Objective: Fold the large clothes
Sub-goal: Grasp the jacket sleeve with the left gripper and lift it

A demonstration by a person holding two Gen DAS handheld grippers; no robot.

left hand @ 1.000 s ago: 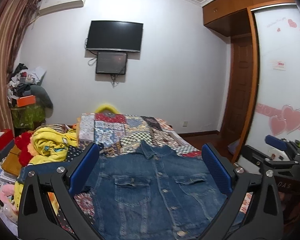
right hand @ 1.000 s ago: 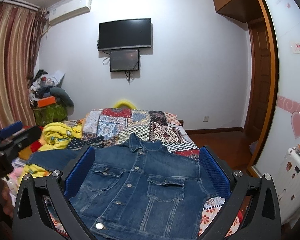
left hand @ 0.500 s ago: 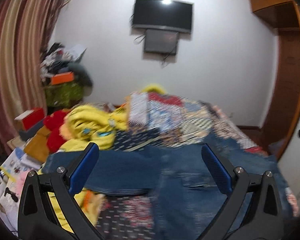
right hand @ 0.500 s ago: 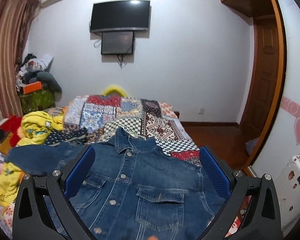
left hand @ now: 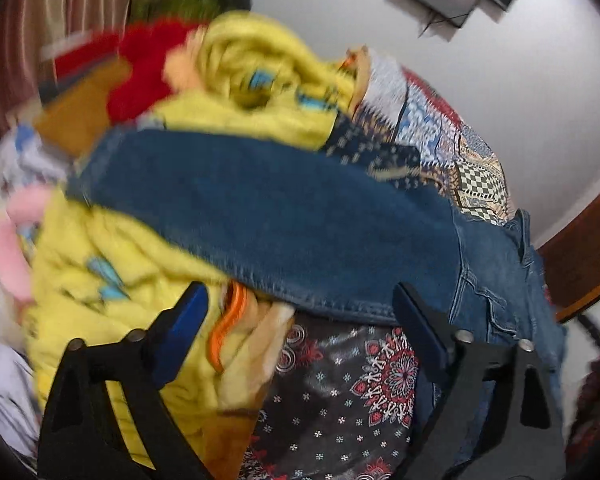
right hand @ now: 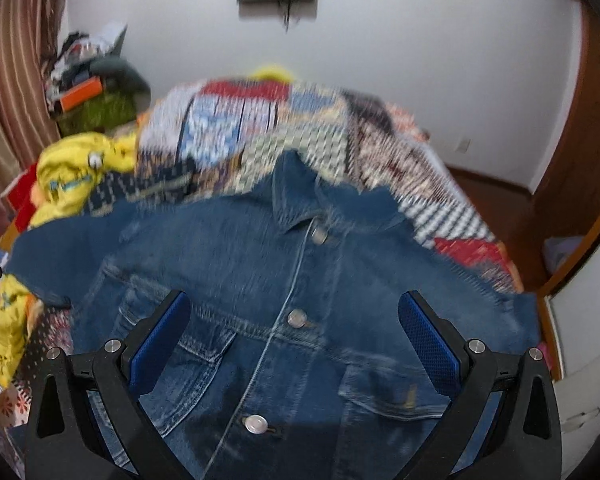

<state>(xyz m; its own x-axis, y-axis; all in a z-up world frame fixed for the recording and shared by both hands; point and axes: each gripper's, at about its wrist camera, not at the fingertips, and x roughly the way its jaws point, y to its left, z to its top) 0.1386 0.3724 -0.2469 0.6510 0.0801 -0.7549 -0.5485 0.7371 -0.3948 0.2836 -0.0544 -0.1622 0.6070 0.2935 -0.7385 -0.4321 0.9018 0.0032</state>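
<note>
A blue denim jacket lies face up and buttoned on the bed, collar toward the far wall. Its left sleeve stretches out over a heap of yellow fabric. My left gripper points down at the lower edge of that sleeve. Its jaws are closing, the sleeve's edge lies just at the fingertips, and the pads press on nothing. My right gripper hangs wide open over the jacket's chest, above the button row, with one finger over each breast pocket. Both views are motion-blurred.
A patchwork bedspread covers the bed, with a dark floral cloth near its front. Yellow bedding and red plush are piled at the left. A striped curtain hangs left; a wooden door stands right.
Both grippers have tipped downward and come closer to the bed. The left one swung left and rolled, from the jacket's front to its outstretched sleeve. Its jaws have narrowed slightly.
</note>
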